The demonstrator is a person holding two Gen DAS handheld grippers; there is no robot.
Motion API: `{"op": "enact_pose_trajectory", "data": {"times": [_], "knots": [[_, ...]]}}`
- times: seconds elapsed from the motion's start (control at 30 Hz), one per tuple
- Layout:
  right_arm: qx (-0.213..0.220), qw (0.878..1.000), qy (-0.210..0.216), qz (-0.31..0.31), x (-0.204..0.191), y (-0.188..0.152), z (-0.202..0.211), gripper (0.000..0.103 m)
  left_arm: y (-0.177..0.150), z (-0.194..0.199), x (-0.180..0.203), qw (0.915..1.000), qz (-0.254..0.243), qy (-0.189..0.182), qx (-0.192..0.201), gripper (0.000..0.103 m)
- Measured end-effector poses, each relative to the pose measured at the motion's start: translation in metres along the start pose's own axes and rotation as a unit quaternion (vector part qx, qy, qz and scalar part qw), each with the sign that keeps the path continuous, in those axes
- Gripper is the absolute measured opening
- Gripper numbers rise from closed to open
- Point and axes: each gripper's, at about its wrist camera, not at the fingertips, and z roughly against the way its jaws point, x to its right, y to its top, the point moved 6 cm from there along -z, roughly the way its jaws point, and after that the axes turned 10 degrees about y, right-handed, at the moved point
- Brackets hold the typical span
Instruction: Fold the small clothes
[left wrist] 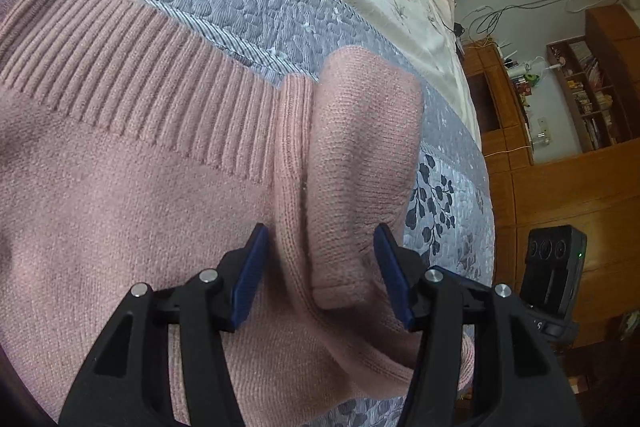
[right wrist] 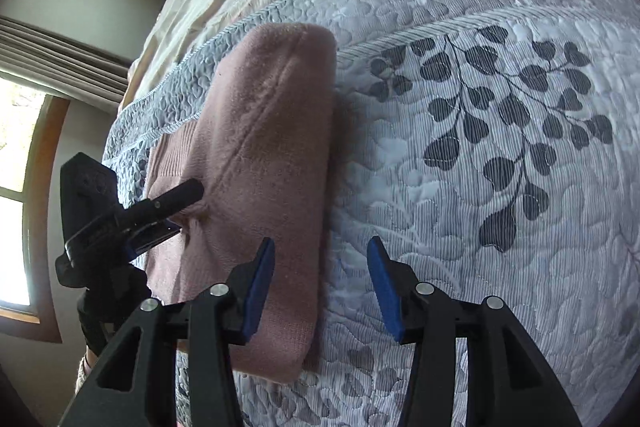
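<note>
a pink sweater (left wrist: 120, 207) lay part-folded on the grey quilt (right wrist: 480, 187), both the left gripper (left wrist: 320, 267) and right gripper (right wrist: 322, 281) open over it, likely poised to pinch its folded sleeve next.

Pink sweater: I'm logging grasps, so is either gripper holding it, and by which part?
Neither. The left gripper is open around a raised fold of the pink sweater, unclamped; the right gripper is open, empty.

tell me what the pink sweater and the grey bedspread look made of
Pink sweater: soft knit, probably wool or acrylic; ribbed hem and fine stitch rows show, matte and slightly fuzzy. Grey bedspread: quilted woven fabric, likely cotton or polyester; puffy stitched swirls, faint sheen.
</note>
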Motion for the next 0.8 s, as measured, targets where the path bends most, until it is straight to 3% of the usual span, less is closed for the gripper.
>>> {"op": "enact_pose_trajectory", "data": {"times": [0.13, 0.27, 0.57, 0.8], "knots": [[-0.001, 1.000, 0.007, -0.013, 0.012, -0.009, -0.005, 0.049, 0.002, -0.009, 0.007, 1.0000, 0.001, 0.000, 0.000, 0.048], [0.002, 1.000, 0.011, -0.019, 0.018, -0.016, -0.006, 0.049, 0.004, -0.008, 0.011, 0.9999, 0.004, -0.006, 0.008, 0.020], [0.008, 1.000, 0.010, -0.003, 0.013, -0.028, 0.005, 0.049, 0.002, 0.053, 0.025, 0.9952, -0.019, -0.051, 0.082, 0.016], [0.001, 1.000, 0.015, 0.023, -0.016, -0.032, -0.006, 0.050, 0.013, 0.110, -0.013, 0.9921, -0.003, -0.050, 0.115, 0.016]]}}
